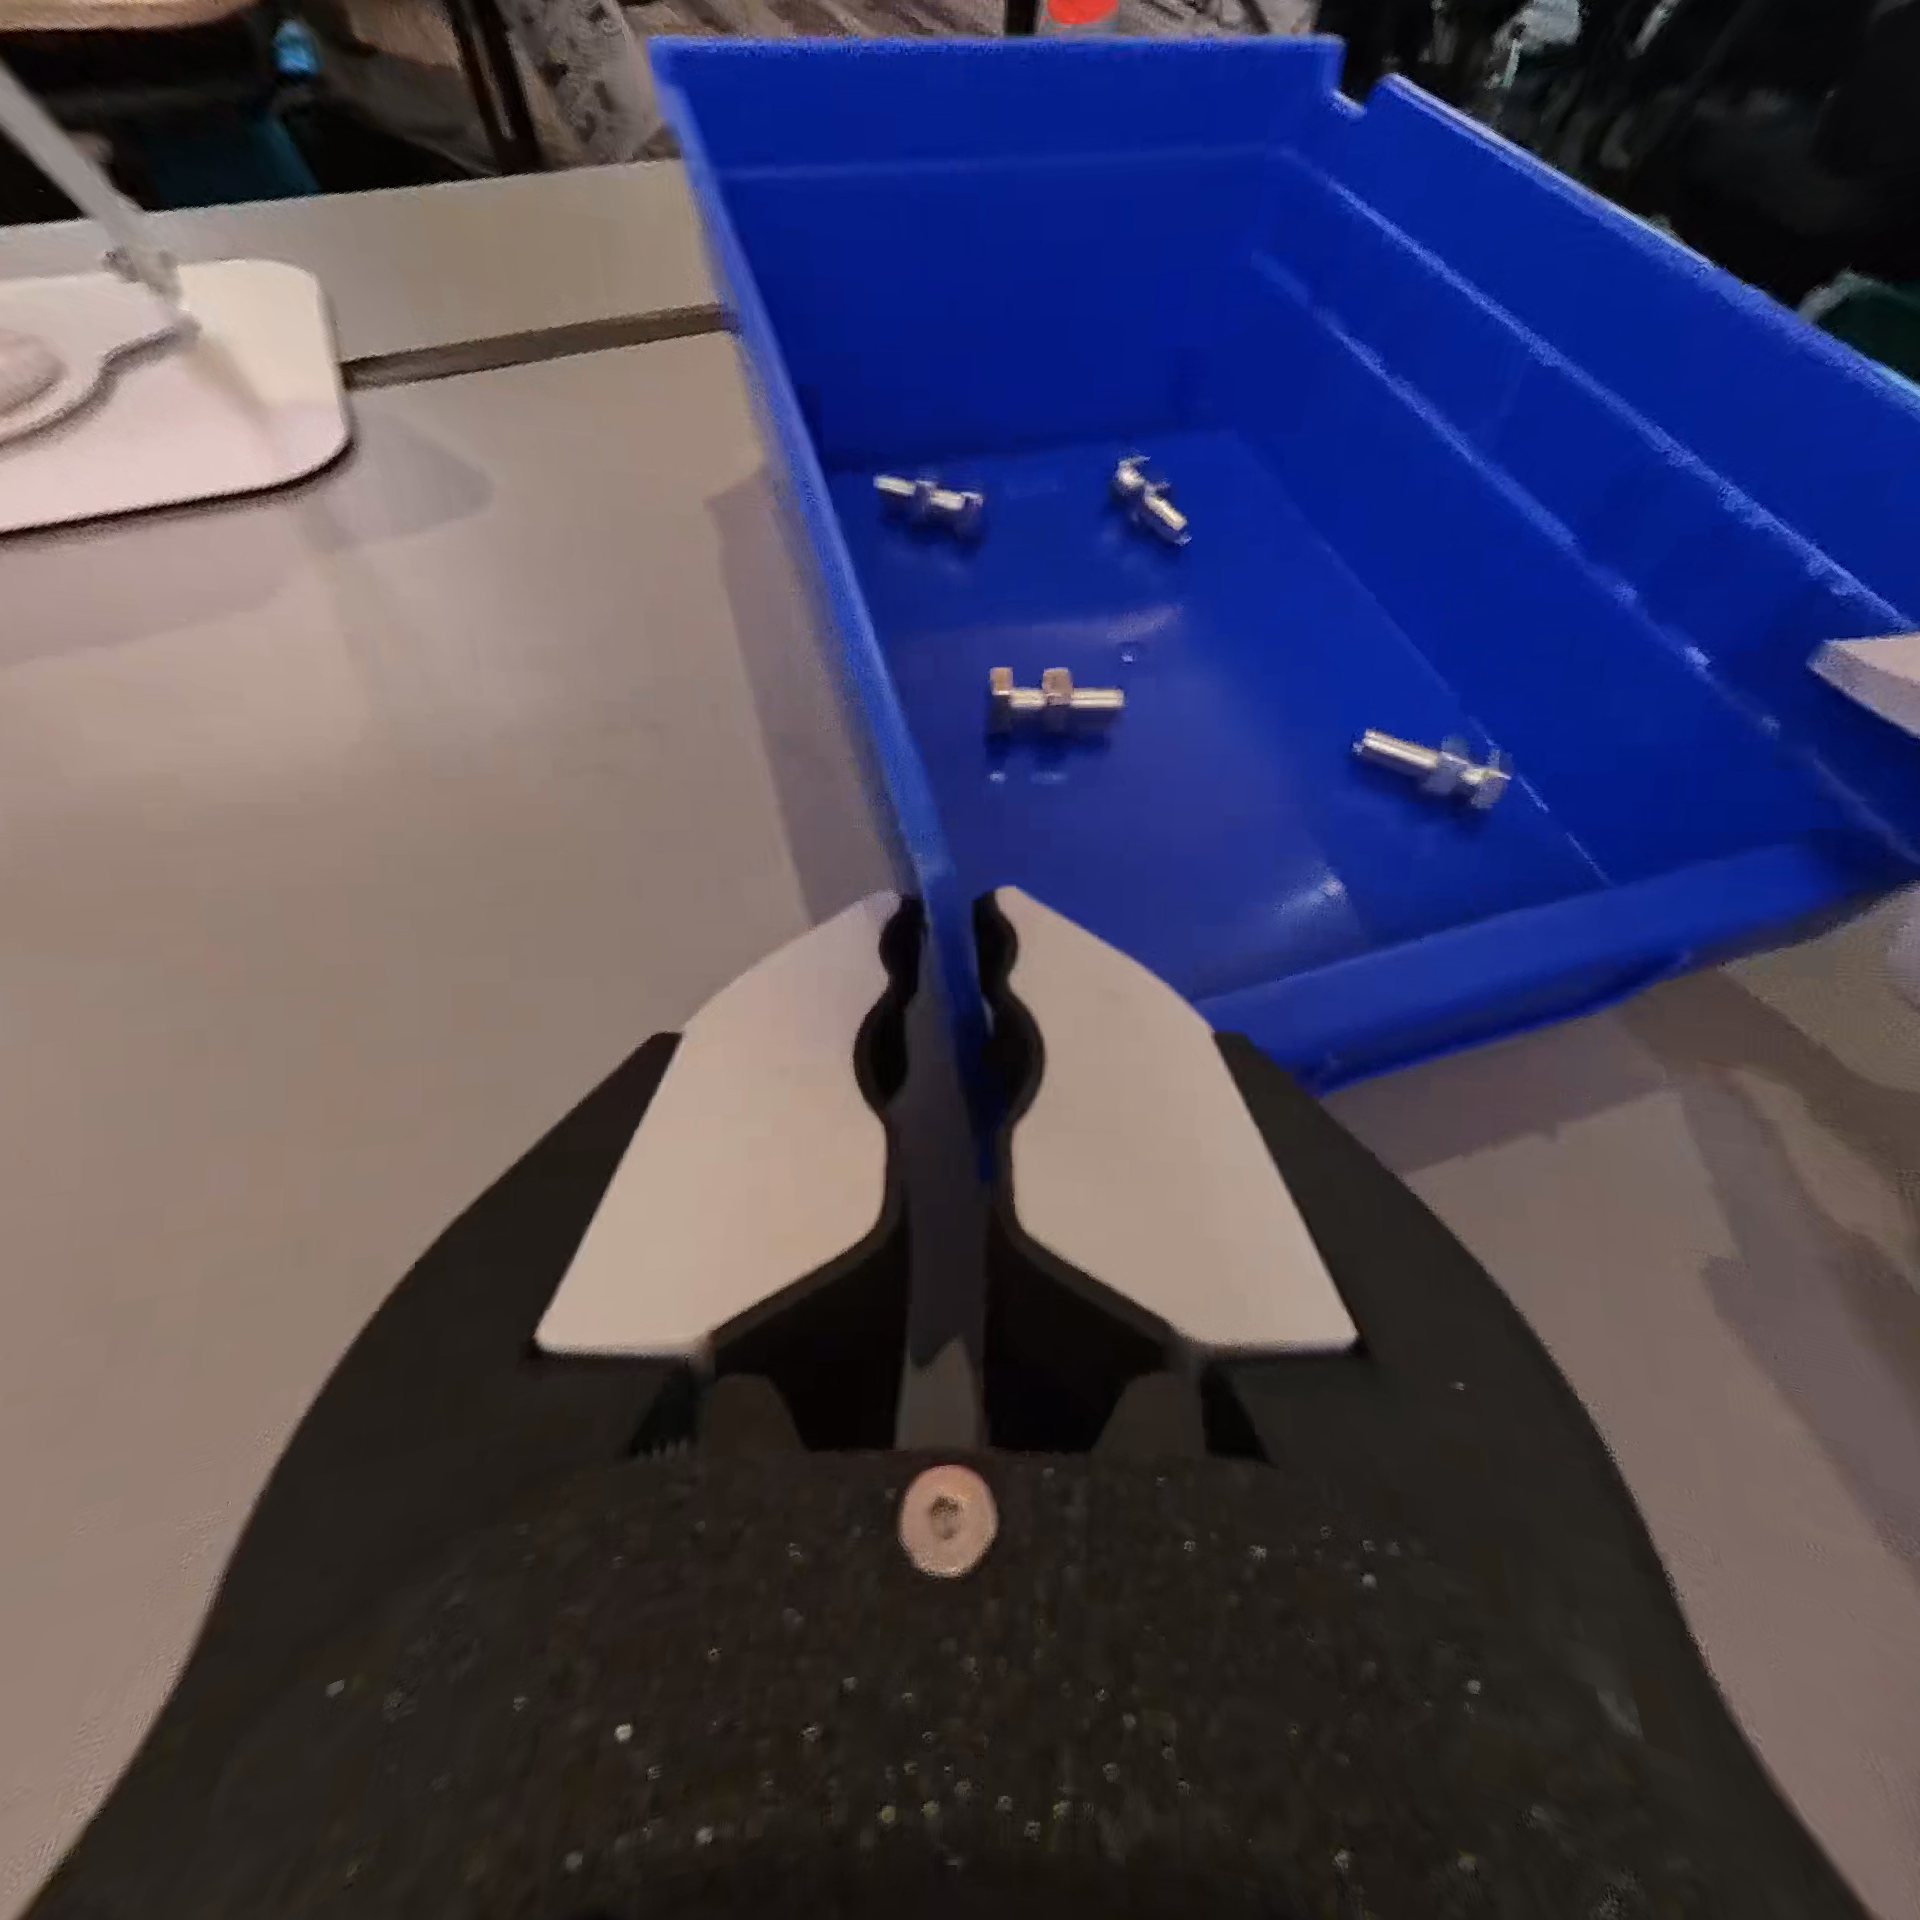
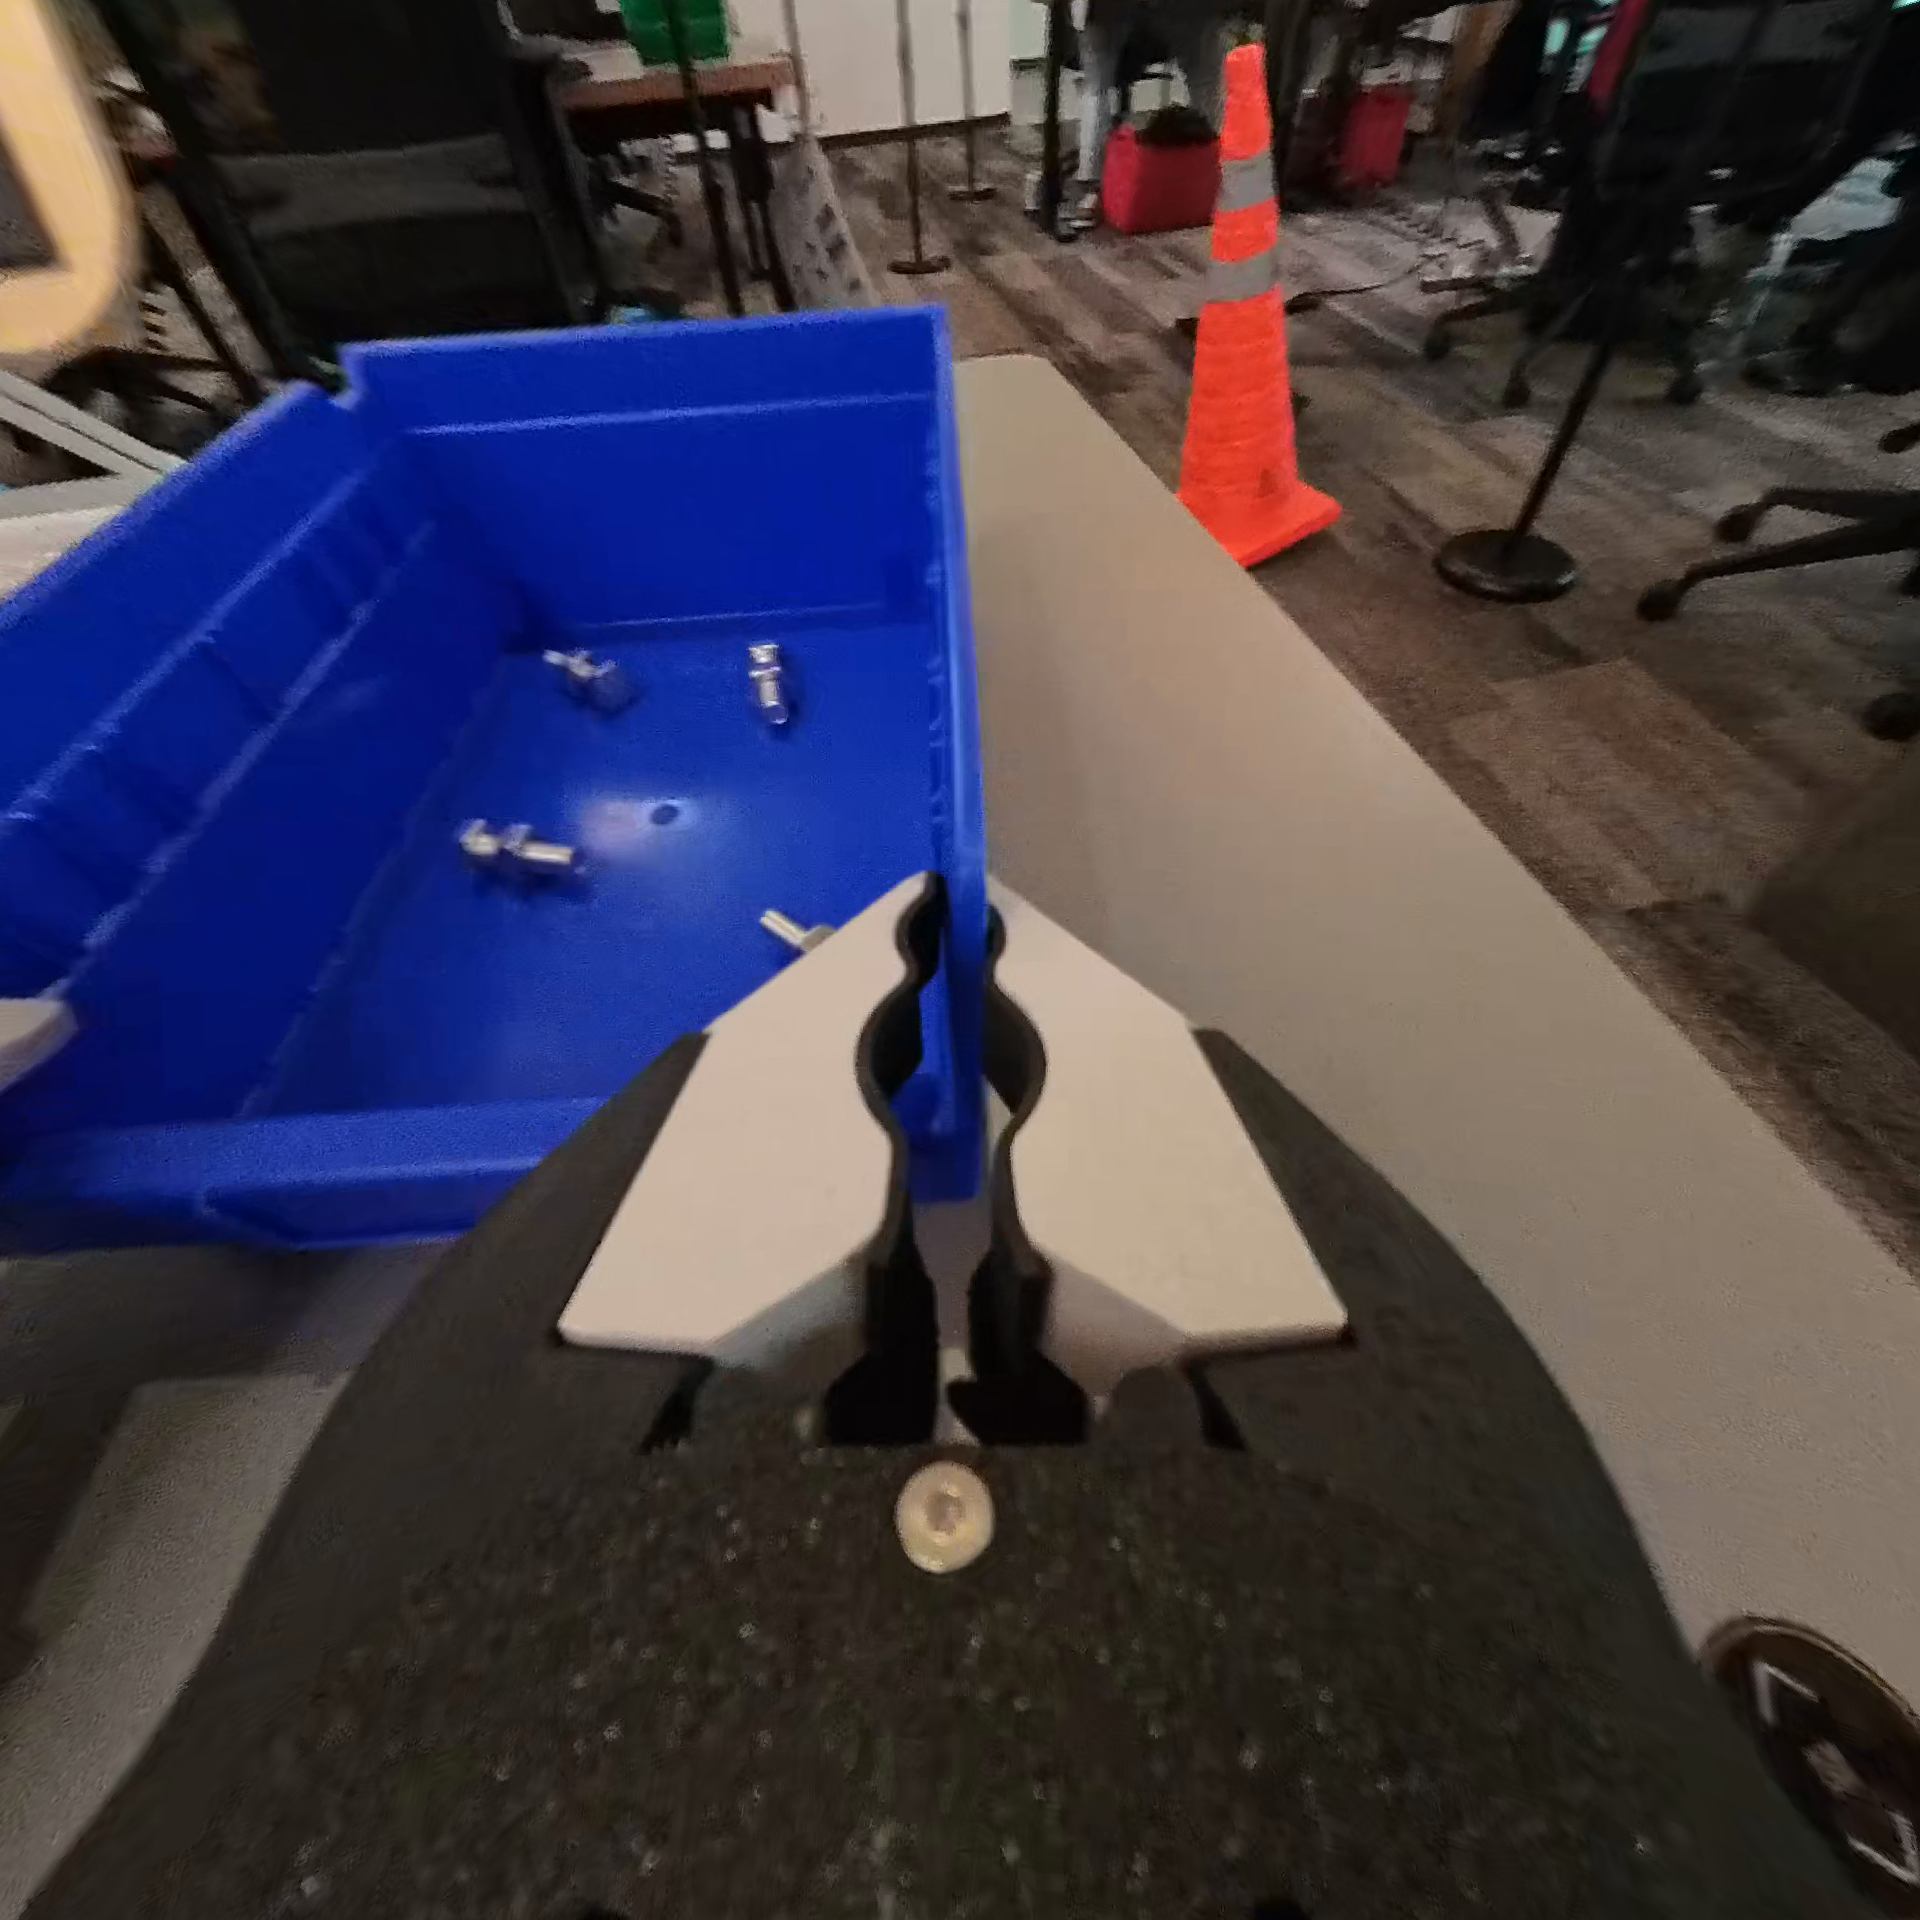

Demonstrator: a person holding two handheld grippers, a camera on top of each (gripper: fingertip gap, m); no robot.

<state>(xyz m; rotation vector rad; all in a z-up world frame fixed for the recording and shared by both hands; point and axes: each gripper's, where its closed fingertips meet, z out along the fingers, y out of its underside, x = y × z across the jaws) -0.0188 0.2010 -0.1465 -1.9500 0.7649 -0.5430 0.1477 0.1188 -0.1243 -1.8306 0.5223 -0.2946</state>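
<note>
Here, L gripper (image 1: 948,914) & R gripper (image 2: 961,904) jaws clamped on blue bin (image 1: 1039,312) side walls — bolts (image 1: 1049,707) inside.

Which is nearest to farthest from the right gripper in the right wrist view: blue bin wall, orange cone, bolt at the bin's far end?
From the right gripper:
1. Blue bin wall, clamped between its fingers.
2. Bolt, inside the bin, far end.
3. Orange cone, on the floor beyond the table.

A blue bin (image 1: 1039,312) holds silver bolts (image 1: 1049,707) on a grey table (image 1: 416,831), beside an orange, grey-banded cone (image 2: 1242,343).
</note>
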